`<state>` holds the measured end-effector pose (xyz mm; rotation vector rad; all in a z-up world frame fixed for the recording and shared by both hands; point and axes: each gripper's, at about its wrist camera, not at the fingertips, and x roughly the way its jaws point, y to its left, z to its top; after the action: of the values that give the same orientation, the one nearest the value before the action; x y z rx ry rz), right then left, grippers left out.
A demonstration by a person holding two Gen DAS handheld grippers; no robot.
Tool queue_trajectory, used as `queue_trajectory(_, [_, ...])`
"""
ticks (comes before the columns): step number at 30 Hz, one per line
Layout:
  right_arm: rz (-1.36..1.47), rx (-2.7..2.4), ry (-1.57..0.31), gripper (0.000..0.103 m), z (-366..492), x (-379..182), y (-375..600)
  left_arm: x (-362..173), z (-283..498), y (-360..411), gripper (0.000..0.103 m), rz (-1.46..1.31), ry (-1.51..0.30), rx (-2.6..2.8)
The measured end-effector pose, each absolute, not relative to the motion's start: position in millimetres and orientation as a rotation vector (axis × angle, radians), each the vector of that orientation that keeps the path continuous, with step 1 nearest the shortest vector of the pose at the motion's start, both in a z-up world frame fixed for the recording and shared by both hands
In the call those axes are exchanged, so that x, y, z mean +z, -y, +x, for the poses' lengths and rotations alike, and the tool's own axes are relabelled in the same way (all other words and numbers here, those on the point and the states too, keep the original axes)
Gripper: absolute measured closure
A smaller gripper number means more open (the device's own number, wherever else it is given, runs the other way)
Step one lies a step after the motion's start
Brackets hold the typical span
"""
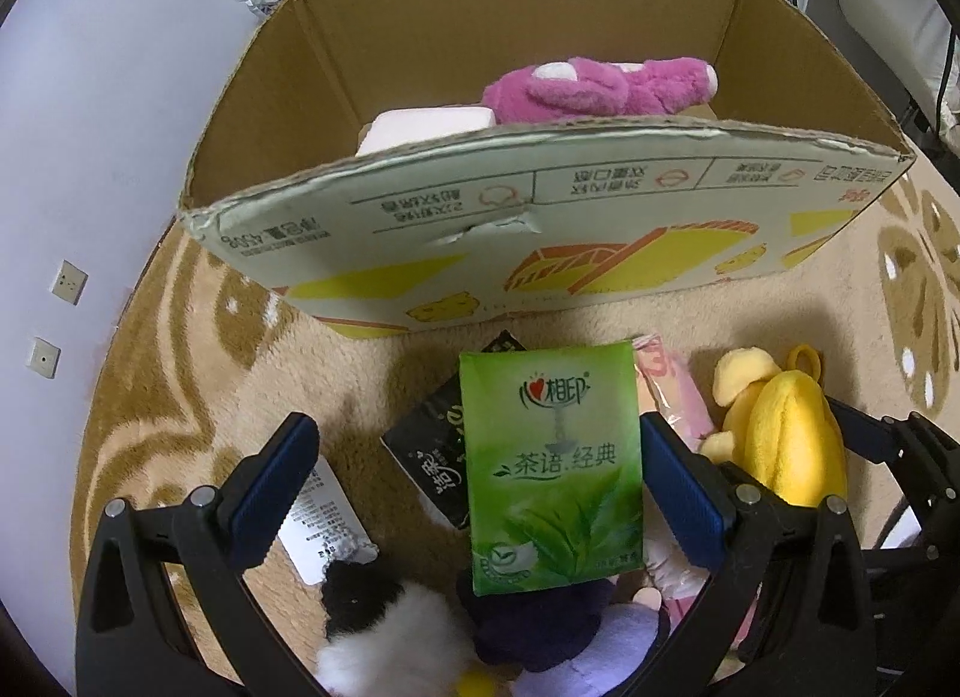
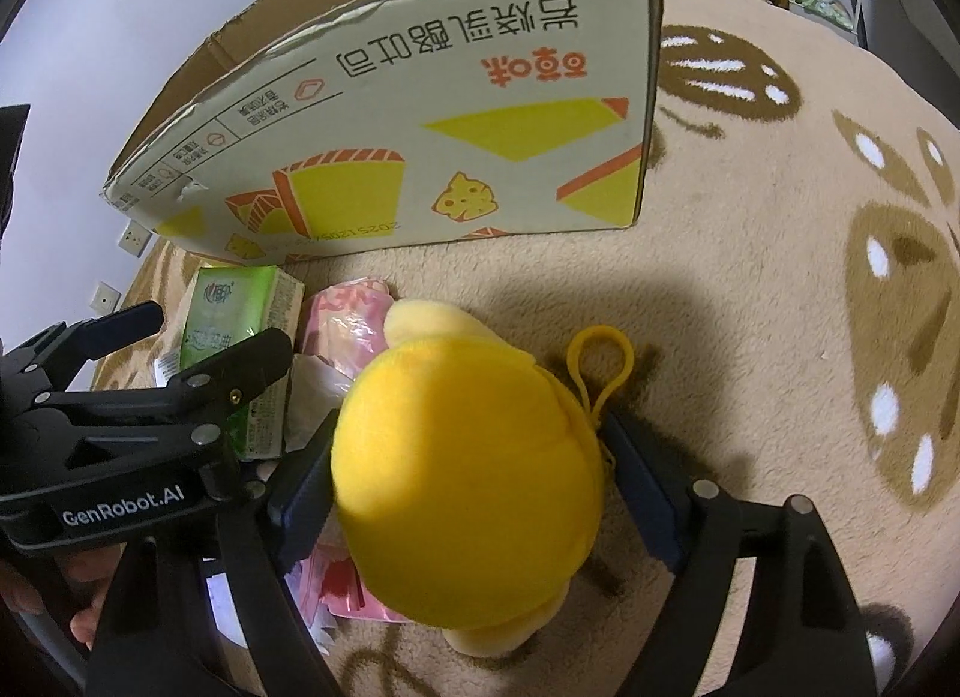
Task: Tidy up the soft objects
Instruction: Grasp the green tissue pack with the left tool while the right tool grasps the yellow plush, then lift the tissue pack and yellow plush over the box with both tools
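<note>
A: Right gripper (image 2: 474,493) is pinching the yellow plush (image 2: 468,487) on the rug (image 2: 750,307)!
B: Left gripper (image 1: 480,475) gapes wide around the green tissue pack (image 1: 552,469), pads clear, near the cardboard box (image 1: 540,229).

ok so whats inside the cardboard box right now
Inside the cardboard box lie a pink plush toy and a pale pink block. The near wall hides the floor of the box and anything lower down.
</note>
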<state>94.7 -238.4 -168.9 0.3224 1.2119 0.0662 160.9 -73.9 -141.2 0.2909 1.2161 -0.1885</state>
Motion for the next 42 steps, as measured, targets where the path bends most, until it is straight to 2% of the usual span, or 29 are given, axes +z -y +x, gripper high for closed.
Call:
queue_trajectory(5, [0.321, 0.065, -1.213, 0.015, 95, -169, 238, -139, 159, 76, 0.002, 0.309, -1.193, -0.181])
queue_trajectory(10, [0.321, 0.065, -1.212, 0.015, 95, -170, 237, -133, 156, 77, 0.022, 0.321, -1.167, -0.151])
queue_trajectory(12, [0.32, 0.065, -1.212, 0.015, 95, -170, 237, -134, 158, 73, 0.037, 0.279, -1.192, -0.166])
queue_trajectory(13, [0.32, 0.065, -1.212, 0.015, 95, -170, 237, -134, 158, 72, 0.038, 0.268, -1.202, -0.169])
queue_trajectory(22, [0.317, 0.062, -1.21, 0.015, 93, -169, 234, -132, 157, 70, 0.039, 0.264, -1.192, -0.17])
queue_trajectory(33, [0.3, 0.071, -1.149, 0.031, 94, -150, 226, -122, 155, 62, 0.043, 0.244, -1.16, -0.174])
queue_trajectory(42, [0.315, 0.076, -1.052, 0.032, 89, -117, 234, -105, 152, 51, 0.043, 0.217, -1.115, -0.133])
